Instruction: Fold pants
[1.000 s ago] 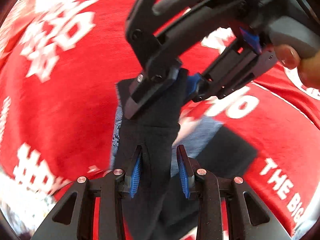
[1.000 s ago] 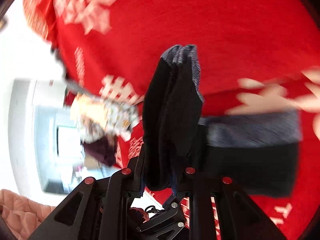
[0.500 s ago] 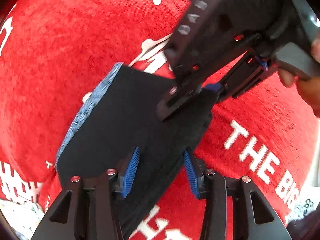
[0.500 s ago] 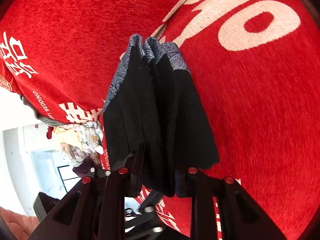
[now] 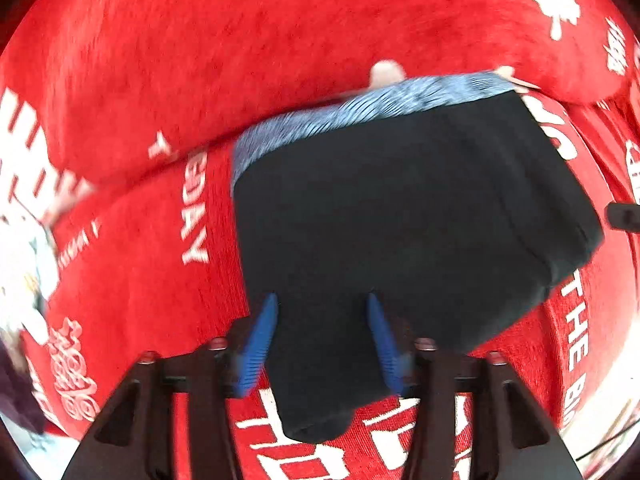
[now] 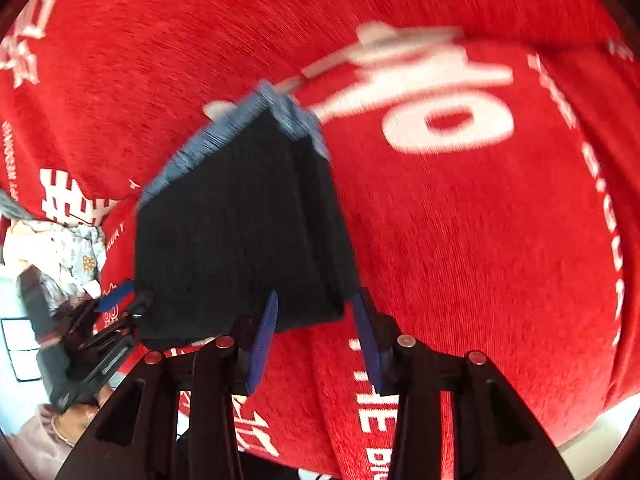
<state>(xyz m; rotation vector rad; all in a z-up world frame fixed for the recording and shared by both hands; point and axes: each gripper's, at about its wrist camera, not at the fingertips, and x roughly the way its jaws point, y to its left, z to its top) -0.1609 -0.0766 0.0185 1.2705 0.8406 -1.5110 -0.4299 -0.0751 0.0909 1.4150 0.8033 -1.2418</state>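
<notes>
The folded black pants (image 5: pixel 400 220) are seen mid-frame on the red cloth (image 5: pixel 240 40). The left gripper (image 5: pixel 322 340) and right gripper (image 6: pixel 316 340) are spread, nothing grasped.

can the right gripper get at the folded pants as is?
Probably yes: the right gripper is open with the folded black pants directly ahead on the red cloth, their near edge between its pads, nothing between.

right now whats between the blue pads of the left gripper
In the left wrist view, a fold of the black pants lies between the left hand-held gripper's blue pads, with red cloth beneath. The pads look spread.
</notes>
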